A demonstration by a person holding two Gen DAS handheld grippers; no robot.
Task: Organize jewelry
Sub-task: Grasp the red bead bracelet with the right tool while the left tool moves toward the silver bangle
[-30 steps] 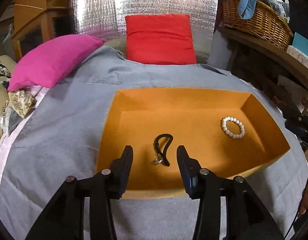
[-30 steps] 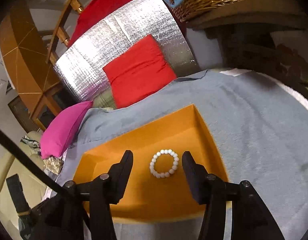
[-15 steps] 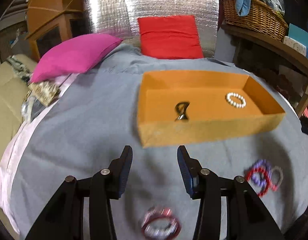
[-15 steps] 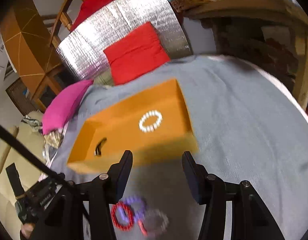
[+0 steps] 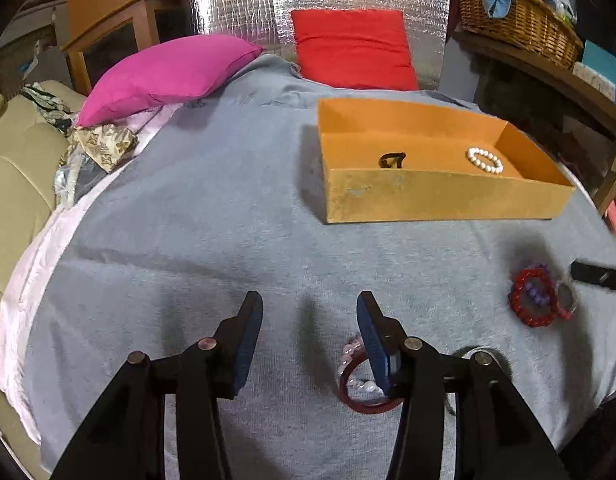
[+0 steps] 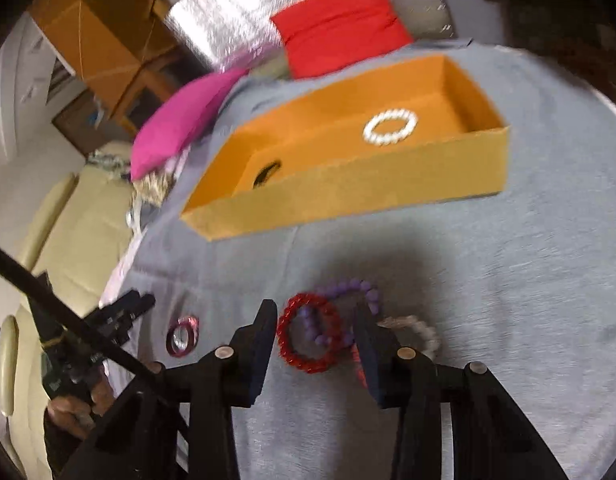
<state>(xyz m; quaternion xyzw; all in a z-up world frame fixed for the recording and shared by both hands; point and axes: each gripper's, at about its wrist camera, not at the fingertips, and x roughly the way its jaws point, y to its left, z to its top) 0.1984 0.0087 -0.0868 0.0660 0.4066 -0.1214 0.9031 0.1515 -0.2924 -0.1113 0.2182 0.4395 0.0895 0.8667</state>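
Red bead bracelet (image 6: 310, 332) lay on the grey blanket (image 6: 508, 280) of the bed, well short of the orange box (image 6: 348, 196), overlapping a purple bead bracelet (image 6: 350, 292) and a pale one (image 6: 418, 330). Right gripper (image 6: 314, 330) straddled the red loop, jaws just closing in but not yet touching it; nothing gripped. Likely lined up so to take one bracelet out of the tangle.

Left gripper (image 5: 310, 332) hung over bare blanket, jaws moderately apart and empty. A dark red bangle with pale beads (image 5: 362, 380) lay just beside its right finger, partly hidden behind it; judged the next pick.

Box open-topped, holding a white bead bracelet (image 5: 485, 160) toward one end and a small black strap piece (image 5: 392, 160) nearer the middle, well apart. Rest of box floor bare.
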